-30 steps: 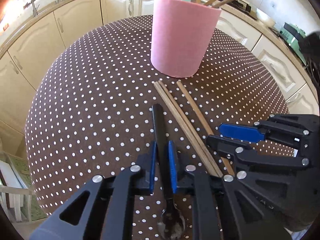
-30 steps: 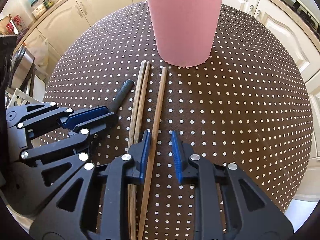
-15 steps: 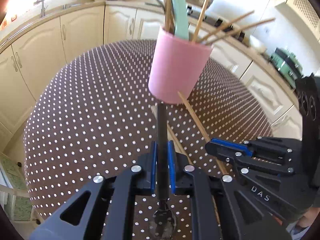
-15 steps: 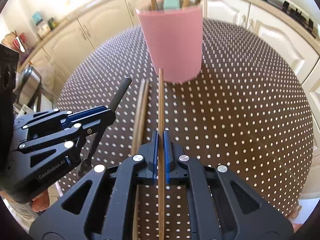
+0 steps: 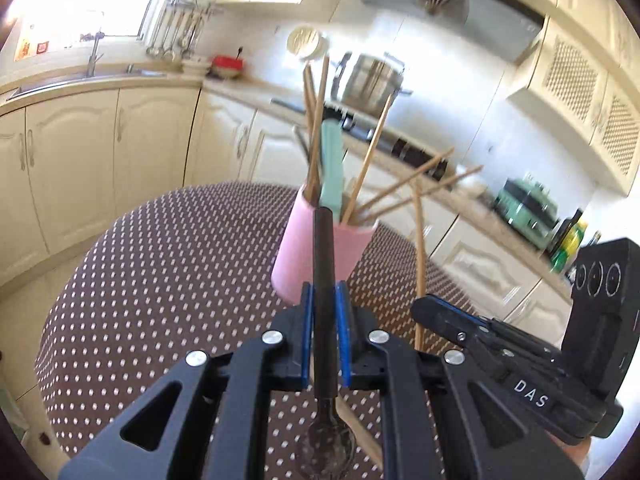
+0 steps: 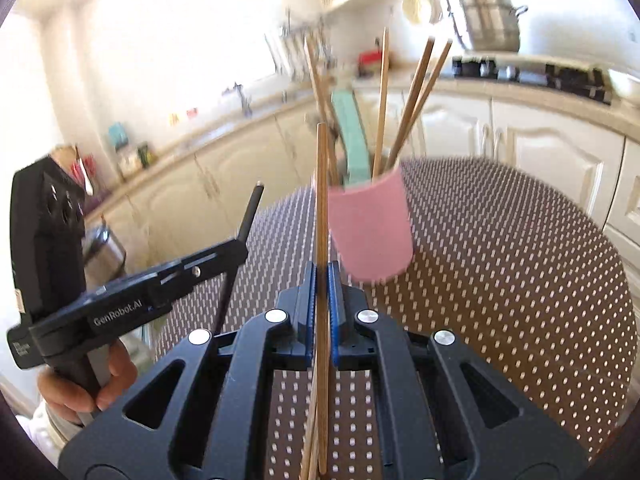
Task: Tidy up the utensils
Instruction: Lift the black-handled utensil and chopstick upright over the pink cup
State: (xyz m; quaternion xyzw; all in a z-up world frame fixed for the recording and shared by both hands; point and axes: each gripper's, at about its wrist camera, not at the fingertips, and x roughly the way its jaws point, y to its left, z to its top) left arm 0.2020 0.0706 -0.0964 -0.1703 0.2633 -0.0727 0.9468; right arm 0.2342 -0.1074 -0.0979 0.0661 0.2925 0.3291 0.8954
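The left gripper clamps a stiff black-handled spoon mid-handle. The right gripper pinches a light, thin chopstick at mid-length, likely to pivot, above the table near the pink cup.

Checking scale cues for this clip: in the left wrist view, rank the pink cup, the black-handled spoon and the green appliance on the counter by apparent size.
1. Spoon, closest to the camera, so inflated.
2. Cup; close to the spoon, ranking unsure.
3. Appliance, far off, clearly smallest.
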